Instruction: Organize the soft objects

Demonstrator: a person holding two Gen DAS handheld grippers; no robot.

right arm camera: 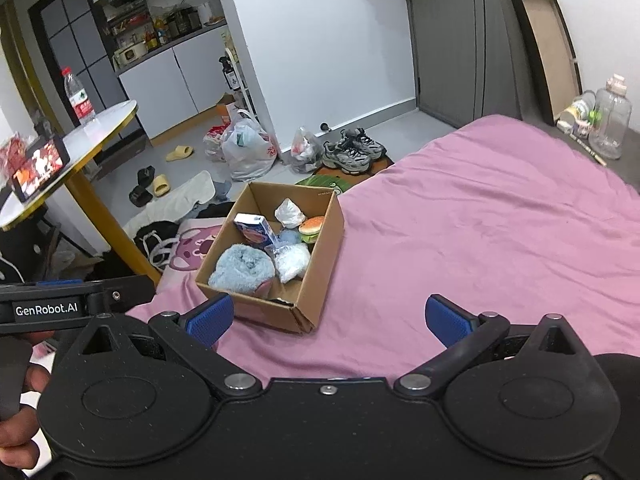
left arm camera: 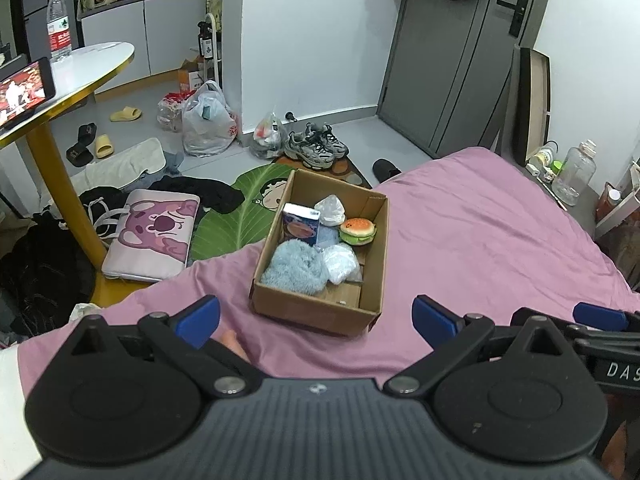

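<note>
A cardboard box sits on the pink bed near its left edge. Inside lie a fluffy blue plush, a toy burger, a blue carton and two crumpled clear plastic bags. My left gripper is open and empty, just short of the box's near wall. My right gripper is open and empty, also just short of the box. The right gripper's blue pad shows at the left wrist view's right edge.
The pink bedsheet stretches right of the box. Left of the bed stand a round table with a yellow leg holding a phone and a water bottle. Bags, shoes, clothes and a pink cushion litter the floor.
</note>
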